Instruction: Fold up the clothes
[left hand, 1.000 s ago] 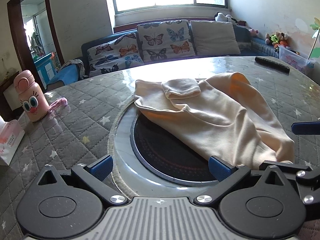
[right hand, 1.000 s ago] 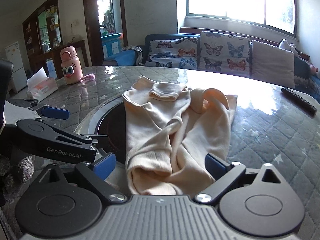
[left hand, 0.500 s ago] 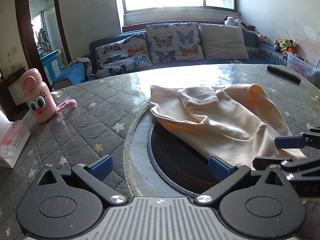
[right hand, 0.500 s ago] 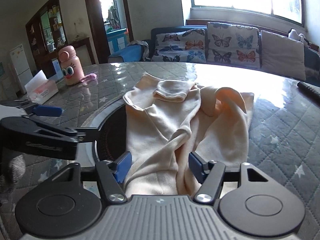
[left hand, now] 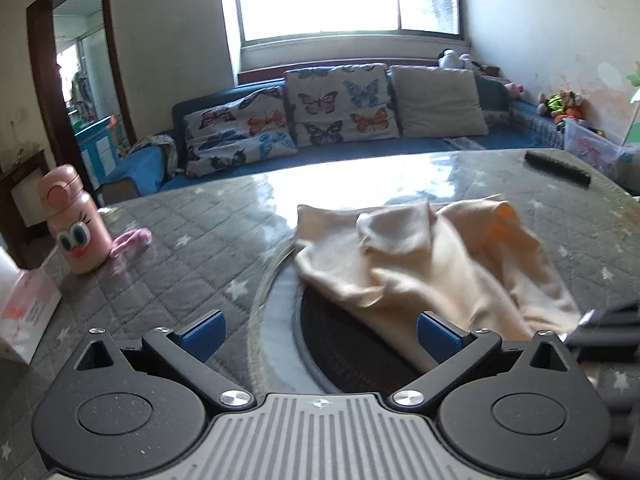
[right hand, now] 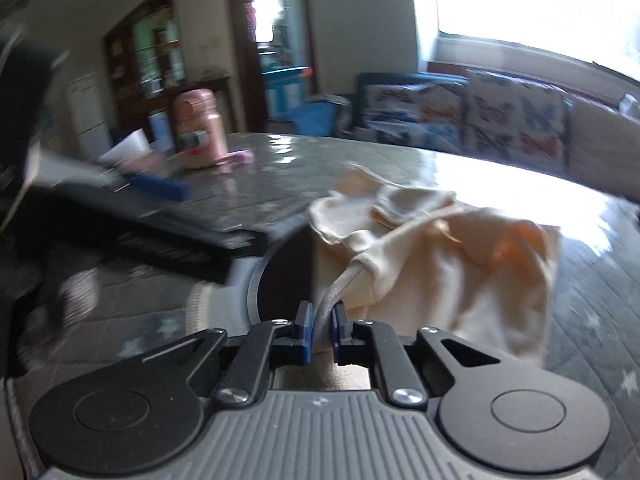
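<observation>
A cream garment lies rumpled on the grey quilted table, partly over a dark round inset. My left gripper stands open just before the garment's near edge, nothing between its blue pads. In the right wrist view my right gripper has its jaws closing tight on the hem of the garment. The pads press on a bunched grey-cream edge, and the cloth is drawn up towards them. The left gripper shows blurred at the left, and the right gripper's body at the right edge.
A pink cartoon bottle and a tissue box stand at the table's left. A black remote lies at the far right. A sofa with butterfly cushions runs behind the table.
The right gripper's jaws went from wide open around the garment's near edge to shut on its hem, and it swung leftward. The cloth is more bunched. The left gripper stays open.
</observation>
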`<state>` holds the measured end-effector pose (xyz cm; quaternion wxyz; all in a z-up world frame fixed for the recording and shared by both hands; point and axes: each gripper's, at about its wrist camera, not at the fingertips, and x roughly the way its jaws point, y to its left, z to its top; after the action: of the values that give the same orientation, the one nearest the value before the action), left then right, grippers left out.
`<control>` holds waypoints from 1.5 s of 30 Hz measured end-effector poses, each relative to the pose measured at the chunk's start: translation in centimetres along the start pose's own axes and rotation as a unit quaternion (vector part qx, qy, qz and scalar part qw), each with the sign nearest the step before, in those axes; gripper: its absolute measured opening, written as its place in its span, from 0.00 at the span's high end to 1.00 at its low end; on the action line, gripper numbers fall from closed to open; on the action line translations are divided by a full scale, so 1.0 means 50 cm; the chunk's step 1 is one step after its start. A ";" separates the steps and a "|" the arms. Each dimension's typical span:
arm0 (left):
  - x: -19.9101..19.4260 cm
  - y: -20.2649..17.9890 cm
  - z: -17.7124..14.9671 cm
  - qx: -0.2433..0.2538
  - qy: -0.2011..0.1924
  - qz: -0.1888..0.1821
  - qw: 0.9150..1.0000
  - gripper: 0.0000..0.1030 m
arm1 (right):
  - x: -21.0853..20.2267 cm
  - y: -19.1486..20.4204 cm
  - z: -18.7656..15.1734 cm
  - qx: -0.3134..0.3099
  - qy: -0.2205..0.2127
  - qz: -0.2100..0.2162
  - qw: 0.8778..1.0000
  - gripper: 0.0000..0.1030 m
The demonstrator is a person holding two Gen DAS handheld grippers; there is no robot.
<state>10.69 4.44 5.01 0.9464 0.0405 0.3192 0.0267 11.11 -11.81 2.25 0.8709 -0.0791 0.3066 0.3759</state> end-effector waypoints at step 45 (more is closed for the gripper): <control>0.245 -0.108 0.063 0.085 0.056 -0.084 0.991 0.37 | 0.115 -0.322 0.097 0.052 0.014 -0.134 0.989 0.68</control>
<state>22.44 -0.18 -0.37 0.9193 0.0921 0.3748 -0.0776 27.79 -17.89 1.22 0.9119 -0.0795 0.3249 0.2377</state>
